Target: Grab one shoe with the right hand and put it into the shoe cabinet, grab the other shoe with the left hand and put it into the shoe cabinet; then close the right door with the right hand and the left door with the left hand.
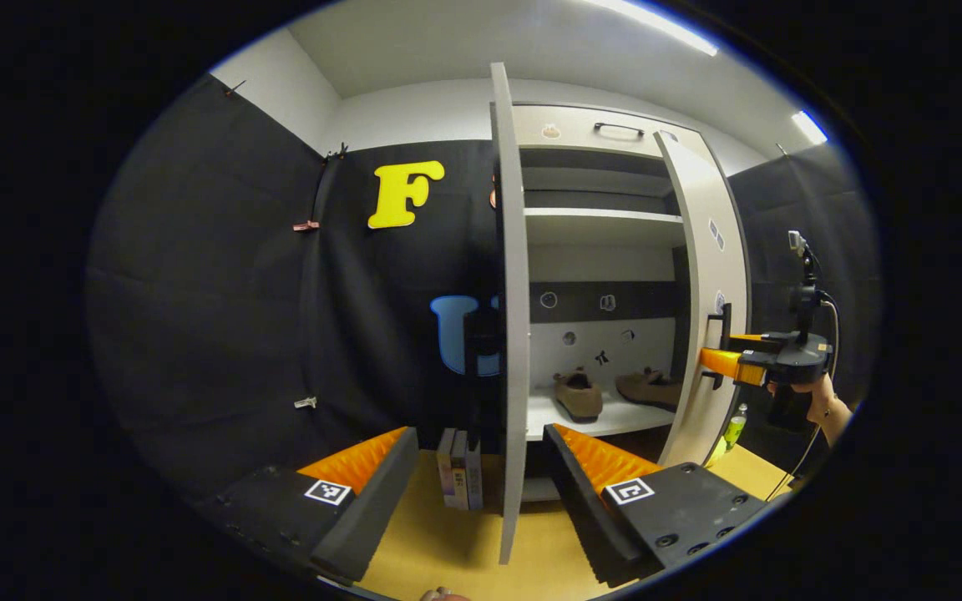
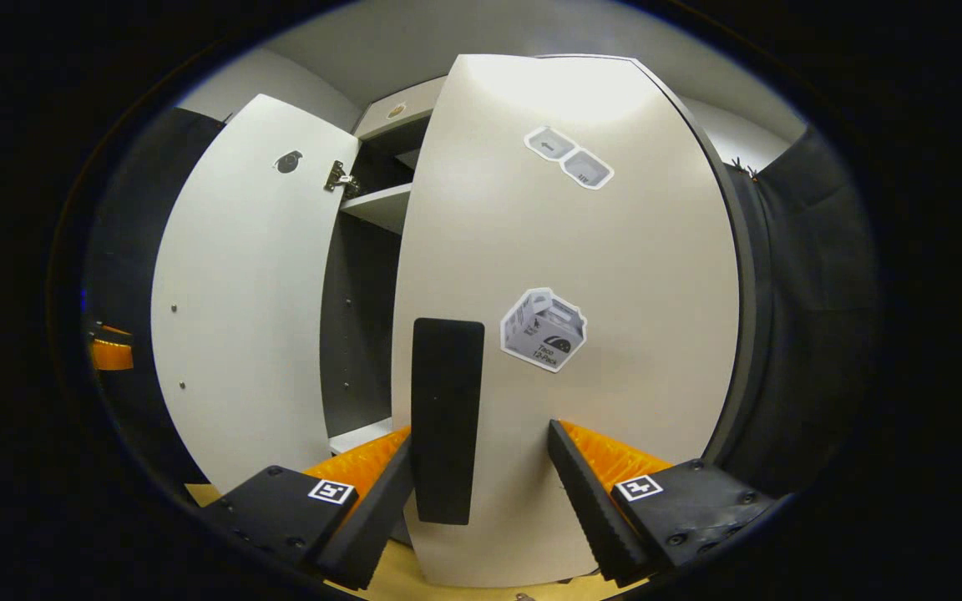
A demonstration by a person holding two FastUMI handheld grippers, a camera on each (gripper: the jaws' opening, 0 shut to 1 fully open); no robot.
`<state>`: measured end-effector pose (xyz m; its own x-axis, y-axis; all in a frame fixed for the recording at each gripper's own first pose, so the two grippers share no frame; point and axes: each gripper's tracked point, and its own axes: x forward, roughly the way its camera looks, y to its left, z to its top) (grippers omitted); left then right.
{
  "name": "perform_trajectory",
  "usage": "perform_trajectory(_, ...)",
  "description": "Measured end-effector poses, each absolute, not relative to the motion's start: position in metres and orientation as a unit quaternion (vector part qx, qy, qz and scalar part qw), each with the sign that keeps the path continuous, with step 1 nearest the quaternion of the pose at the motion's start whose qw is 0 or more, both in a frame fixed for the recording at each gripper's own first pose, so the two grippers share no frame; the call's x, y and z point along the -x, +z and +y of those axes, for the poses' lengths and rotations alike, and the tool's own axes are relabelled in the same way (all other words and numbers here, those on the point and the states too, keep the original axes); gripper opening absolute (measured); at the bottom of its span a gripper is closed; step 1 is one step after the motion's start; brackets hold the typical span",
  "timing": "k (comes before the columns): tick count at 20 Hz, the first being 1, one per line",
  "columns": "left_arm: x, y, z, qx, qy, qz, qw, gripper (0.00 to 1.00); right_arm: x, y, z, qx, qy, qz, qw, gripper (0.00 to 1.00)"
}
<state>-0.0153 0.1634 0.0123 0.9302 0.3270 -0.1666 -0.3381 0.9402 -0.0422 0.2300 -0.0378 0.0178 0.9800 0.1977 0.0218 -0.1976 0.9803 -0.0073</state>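
Shoes are both being seen inside the cabinet, on the lower shelf, one lying just beside the other — so the loading part is judged done and door closing is in hand.

Right gripper is being held with its fingers apart, straddling the black handle on the right door; the handle is standing nearer the left finger, and contact cannot be told. In the left gripper view that same gripper is being seen at the door's handle, held by a hand, orange fingers pointing at the door face. This placement is judged to be for pushing or pulling the right door shut; the door is being seen partly swung, not closed.

Left gripper is being held apart too, nothing between the fingers, with the left door edge-on straight ahead. It is judged to be waiting its turn, lined up near that door's edge for the later push.

Hidden or unclear — the left door's handle is being lost edge-on against the dark cloth; the shoes' far sides are being cut off by the right door; small items on the floor by the left door are too small to identify; stickers on the doors are not being read.
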Motion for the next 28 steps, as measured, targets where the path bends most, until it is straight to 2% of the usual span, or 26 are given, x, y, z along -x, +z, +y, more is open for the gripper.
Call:
perform_trajectory(4, 0.004, 0.009, 0.195, 0.034, 0.187, 0.077, 0.979, 0.95, -0.248, 0.017, -0.035, 0.004, 0.042, -0.021, 0.999, 0.97)
perform_trajectory(8, -0.016, 0.007, 0.193, 0.047, 0.152, 0.064, 0.985, 0.95, -0.263, 0.015, -0.033, 0.019, 0.009, -0.023, 1.000, 0.98)
perform_trajectory(13, -0.032, 0.003, 0.197, 0.037, 0.121, 0.059, 0.990, 0.94, -0.248, 0.017, -0.024, 0.003, 0.041, -0.010, 0.999, 1.00)
perform_trajectory(19, -0.036, 0.002, 0.179, 0.081, 0.084, 0.062, 0.991, 0.93, -0.191, 0.040, -0.058, 0.006, 0.024, -0.038, 0.999, 0.97)
perform_trajectory(28, -0.069, 0.010, 0.113, 0.073, 0.027, 0.049, 0.996, 0.93, -0.169, 0.033, -0.087, 0.009, 0.025, -0.021, 0.999, 0.98)
